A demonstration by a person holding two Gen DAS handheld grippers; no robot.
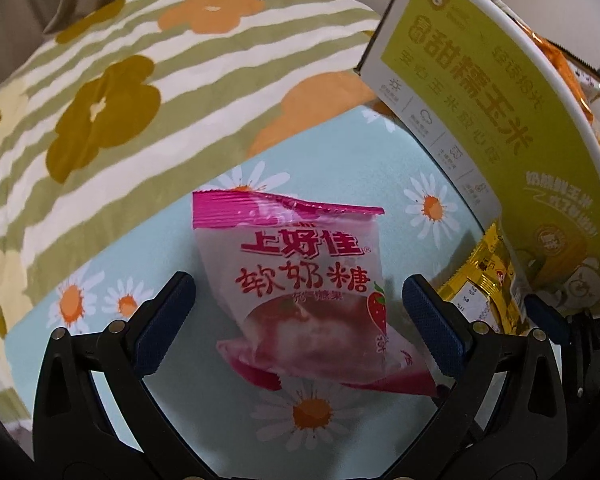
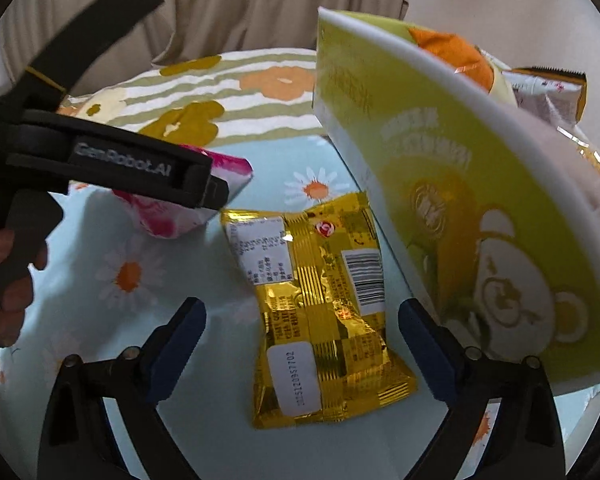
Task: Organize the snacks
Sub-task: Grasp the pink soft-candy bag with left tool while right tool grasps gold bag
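On the pale blue cloth printed with white daisies [image 1: 340, 184] lie two loose snacks. The left gripper [image 1: 300, 304] hangs over a pink and white plastic candy packet with red lettering and a strawberry picture [image 1: 300, 296]; its two blue-padded fingers stand wide apart on either side of the packet, and I cannot tell whether either pad touches it. It grips nothing.

The right gripper [image 2: 302, 332] is spread just as wide, its fingers flanking a shiny gold foil snack bag with a barcode and white labels [image 2: 320, 312], which lies flat on the cloth with clear gaps on both sides.

Only a crumpled edge of that gold bag [image 1: 488, 280] shows in the left wrist view, just right of the candy packet, with a blue pad of the other gripper visible beyond it. From the right wrist view the candy packet [image 2: 172, 216] is half hidden behind the black body of the left gripper [image 2: 112, 164], and a bare hand [image 2: 8, 280] is seen wrapped around its handle.

Both views show a yellow-green cardboard box with a cartoon bear printed on it [image 2: 480, 240], standing to the right, near the gold bag. The right view shows an orange packet [image 2: 456, 56] and a pale wrapper poking above its white rim. Behind lies a green and white striped cushion with orange and olive flowers [image 1: 140, 92].
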